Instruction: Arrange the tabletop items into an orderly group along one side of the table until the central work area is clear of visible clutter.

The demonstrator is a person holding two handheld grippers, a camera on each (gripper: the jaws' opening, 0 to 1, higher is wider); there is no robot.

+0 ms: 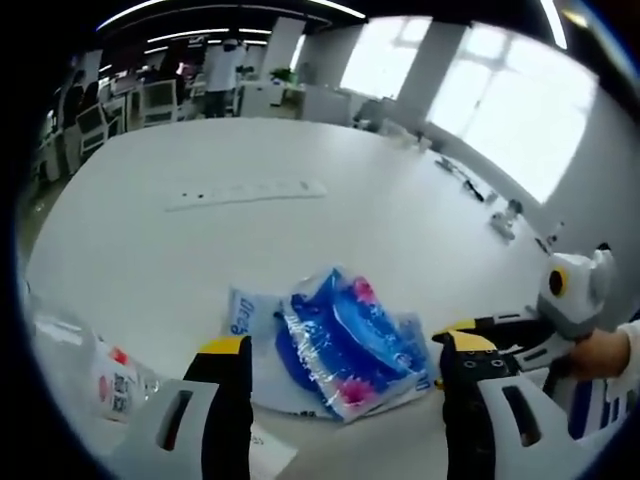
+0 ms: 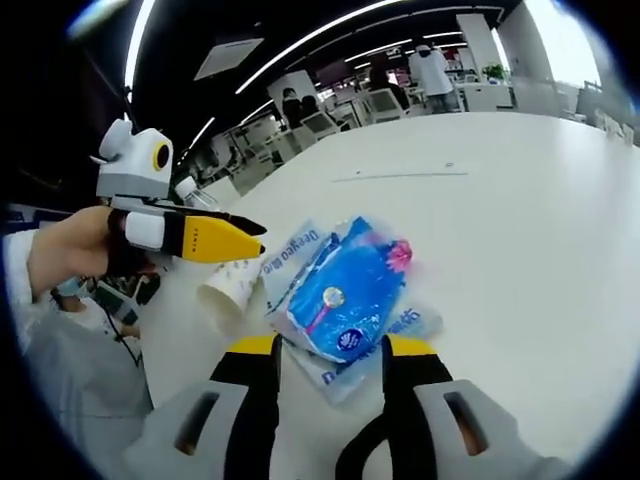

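On the white table [image 1: 200,260] lie 2 blue packets [image 2: 345,295], 1 paper cup [image 2: 228,288]; both tongs [image 1: 340,350] [image 2: 328,350] open, empty.

Background office beyond the counter
Person in white [image 2: 432,68] standing among chairs [image 1: 158,100]; bright windows [image 1: 505,105]; ceiling light strips [image 2: 300,55].

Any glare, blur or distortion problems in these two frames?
Left gripper view: windows blown out at upper right, table edge bowed by the fisheye, blue packet slightly soft. Right gripper view: ceiling dark with bright light strips, paper cup and packet readable, edges smeared.
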